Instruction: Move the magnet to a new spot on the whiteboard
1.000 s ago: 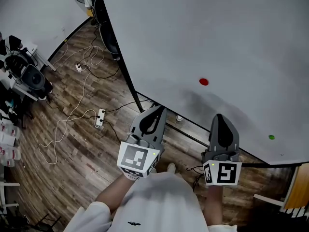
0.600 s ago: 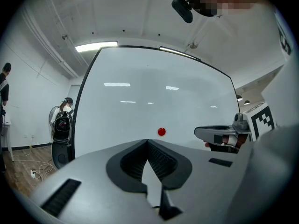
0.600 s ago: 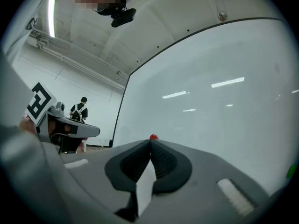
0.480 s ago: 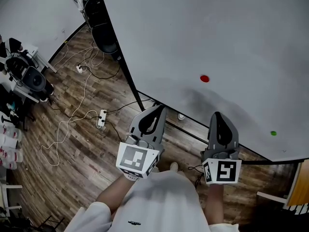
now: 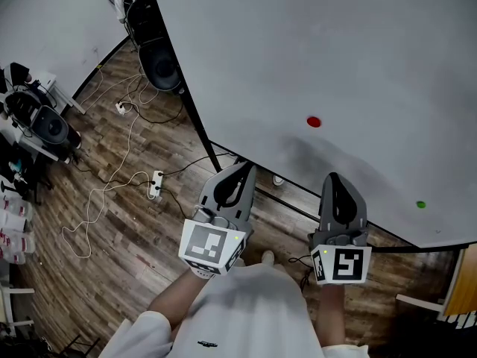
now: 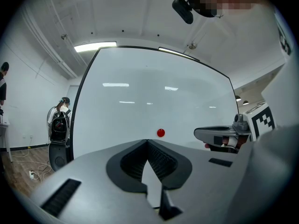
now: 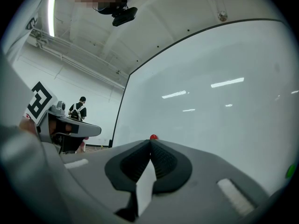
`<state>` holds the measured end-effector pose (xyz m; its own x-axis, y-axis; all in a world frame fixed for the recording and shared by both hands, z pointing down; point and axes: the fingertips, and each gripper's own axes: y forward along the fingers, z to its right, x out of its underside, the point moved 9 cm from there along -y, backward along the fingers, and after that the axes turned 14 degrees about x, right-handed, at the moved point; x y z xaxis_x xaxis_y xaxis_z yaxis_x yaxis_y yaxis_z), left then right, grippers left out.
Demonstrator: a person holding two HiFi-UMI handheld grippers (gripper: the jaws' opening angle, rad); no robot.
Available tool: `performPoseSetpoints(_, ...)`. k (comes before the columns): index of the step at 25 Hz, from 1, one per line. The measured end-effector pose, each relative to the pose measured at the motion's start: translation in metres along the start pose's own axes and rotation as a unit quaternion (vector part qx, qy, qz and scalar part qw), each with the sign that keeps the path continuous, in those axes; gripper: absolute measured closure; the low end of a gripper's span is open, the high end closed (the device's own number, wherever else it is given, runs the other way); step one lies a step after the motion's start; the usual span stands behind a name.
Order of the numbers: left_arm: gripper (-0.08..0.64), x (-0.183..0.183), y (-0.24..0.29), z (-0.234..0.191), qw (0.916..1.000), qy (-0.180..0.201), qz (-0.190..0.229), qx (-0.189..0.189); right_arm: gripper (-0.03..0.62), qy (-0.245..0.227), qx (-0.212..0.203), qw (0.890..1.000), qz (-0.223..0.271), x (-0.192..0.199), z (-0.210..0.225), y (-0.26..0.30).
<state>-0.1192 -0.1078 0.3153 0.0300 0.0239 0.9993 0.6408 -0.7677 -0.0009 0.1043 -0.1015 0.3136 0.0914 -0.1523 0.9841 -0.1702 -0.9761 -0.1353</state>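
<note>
Seen from above, a wood-plank floor [image 5: 112, 222] fills the left of the head view, strewn with loose white cables [image 5: 104, 192] and a white power strip [image 5: 155, 183], with black equipment [image 5: 46, 124] stacked at the far left edge. A large white whiteboard [image 5: 313, 43] in a thin black frame rises to the right of the floor and takes up most of the picture.

In front of the board's lower edge, the grey left claw [image 5: 244, 168] points at the board with its two jaws pressed together and nothing between them; its own view shows the ribbed pads meeting at the tips. A small round red magnet [image 5: 314, 121] sits on the whiteboard above and between the two claws, well apart from both and touched by neither. In the left gripper view it shows just above and a little right of the closed jaw tips; in the right gripper view it peeks over the tips.

The grey right claw [image 5: 334, 177] is held beside the left one, also aimed at the board, jaws together and empty. Further right, near the board's lower edge, a small green magnet [image 5: 421, 204] clings to the surface. A person [image 7: 78, 108] stands in the background of the right gripper view, beyond the board's left edge.
</note>
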Motion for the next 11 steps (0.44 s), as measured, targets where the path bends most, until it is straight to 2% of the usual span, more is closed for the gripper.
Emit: performPoseSetpoints(11, 0.554, 0.0033, 0.0058, -0.0015, 1.0, -0.001, 0.004, 0.003, 0.592, -0.001, 0.003, 1.0, -0.001, 0.0031, 0.0018, 0.0024)
